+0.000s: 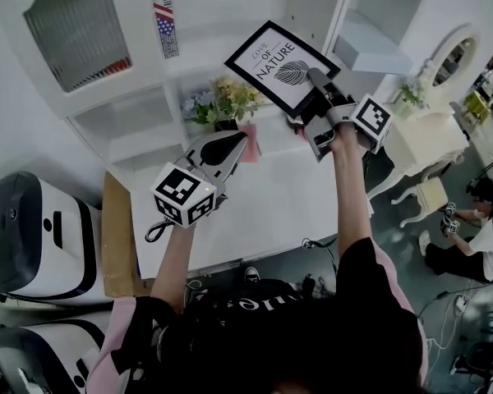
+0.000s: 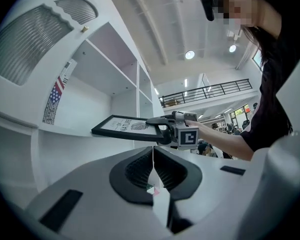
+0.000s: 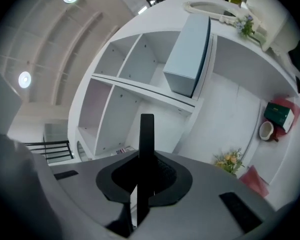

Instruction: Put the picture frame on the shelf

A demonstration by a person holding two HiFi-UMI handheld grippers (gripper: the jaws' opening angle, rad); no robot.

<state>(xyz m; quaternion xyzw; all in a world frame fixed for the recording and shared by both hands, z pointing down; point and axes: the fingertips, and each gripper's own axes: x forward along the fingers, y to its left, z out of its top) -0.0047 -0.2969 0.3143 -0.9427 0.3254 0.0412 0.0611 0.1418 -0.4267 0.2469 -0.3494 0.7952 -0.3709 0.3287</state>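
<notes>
one picture frame (image 1: 279, 64) in right gripper (image 1: 315, 78)

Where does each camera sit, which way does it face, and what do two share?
Head view: head-mounted, facing down at the shelf; arms, left gripper, right gripper show.
Left gripper view: behind its shut jaws, facing the picture frame.
Right gripper view: behind jaws shut on that frame, facing the shelf.
All share the frame.

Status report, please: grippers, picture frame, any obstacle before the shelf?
Right gripper shut on picture frame, held in the air. Left gripper shut, empty. Frame not yet on shelf. Flowers close by.
</notes>
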